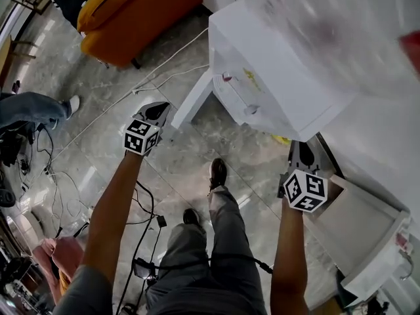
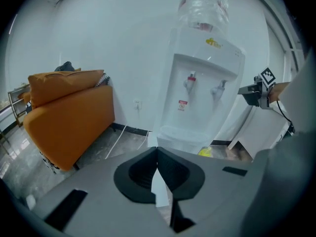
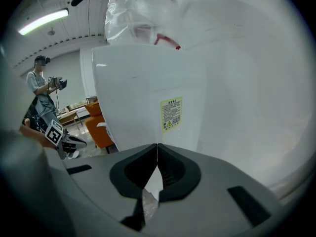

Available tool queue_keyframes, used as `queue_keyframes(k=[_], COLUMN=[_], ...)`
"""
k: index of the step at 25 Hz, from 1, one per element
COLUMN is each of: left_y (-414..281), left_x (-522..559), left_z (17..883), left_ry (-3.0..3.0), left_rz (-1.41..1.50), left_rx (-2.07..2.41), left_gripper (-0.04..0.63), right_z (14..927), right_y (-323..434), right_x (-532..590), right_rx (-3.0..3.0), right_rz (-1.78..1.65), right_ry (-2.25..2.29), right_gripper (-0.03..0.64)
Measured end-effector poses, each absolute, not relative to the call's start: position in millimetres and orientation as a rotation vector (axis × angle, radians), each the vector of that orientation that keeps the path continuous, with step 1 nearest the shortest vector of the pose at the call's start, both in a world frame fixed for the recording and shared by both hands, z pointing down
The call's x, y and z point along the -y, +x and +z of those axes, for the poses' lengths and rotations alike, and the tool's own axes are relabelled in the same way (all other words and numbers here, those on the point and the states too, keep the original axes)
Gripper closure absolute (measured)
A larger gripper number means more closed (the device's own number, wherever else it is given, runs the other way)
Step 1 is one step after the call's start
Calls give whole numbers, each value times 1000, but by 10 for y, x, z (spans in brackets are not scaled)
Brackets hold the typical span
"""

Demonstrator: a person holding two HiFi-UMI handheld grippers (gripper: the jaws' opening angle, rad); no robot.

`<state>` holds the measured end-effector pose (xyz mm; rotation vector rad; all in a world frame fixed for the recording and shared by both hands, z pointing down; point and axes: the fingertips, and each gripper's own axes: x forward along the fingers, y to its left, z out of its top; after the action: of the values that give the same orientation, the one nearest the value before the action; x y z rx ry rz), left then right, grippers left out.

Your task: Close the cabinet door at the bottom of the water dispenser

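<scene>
Cabinet door [image 1: 191,102]: white, open, swung out from the foot of the water dispenser [image 1: 282,77] over the grey stone floor [image 1: 190,156]. The hinge side is at the dispenser's lower left corner and the free edge points away from it.

Left claw [image 1: 157,113]: shut, tips meeting, nothing between them. Its nose is just beside the door's free edge; whether they touch cannot be told. The left gripper view faces the dispenser front with its two taps [image 2: 190,80], a clear bottle [image 2: 202,6] upended on top.

Right claw [image 1: 302,151]: also shut on nothing, held at the dispenser's other side, well apart from the door. The right gripper view shows the white side panel with a yellow label [image 3: 171,113].

Person's shoes [image 1: 218,173] are planted on the floor between the two arms.

Further out: an orange sofa [image 1: 138,12] to the left by the wall, white cables [image 1: 151,77] trailing across the floor toward the dispenser, and a second person [image 3: 42,85] standing in the background.
</scene>
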<state>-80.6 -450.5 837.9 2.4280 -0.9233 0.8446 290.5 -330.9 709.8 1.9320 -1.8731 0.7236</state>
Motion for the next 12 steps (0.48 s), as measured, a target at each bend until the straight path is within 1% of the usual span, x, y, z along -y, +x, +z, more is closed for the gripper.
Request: queue_keyframes(k=[12], left_y=[-974], left_x=[4479], left_z=[9308], left_ry=[2283], left_rz=[936], left_rx=[918], left_gripper=[577], right_z=[7598], right_y=[2943], right_x=[3256], right_rx=[1833], right_rz=[757], right_ry=[1909], right_gripper=[595])
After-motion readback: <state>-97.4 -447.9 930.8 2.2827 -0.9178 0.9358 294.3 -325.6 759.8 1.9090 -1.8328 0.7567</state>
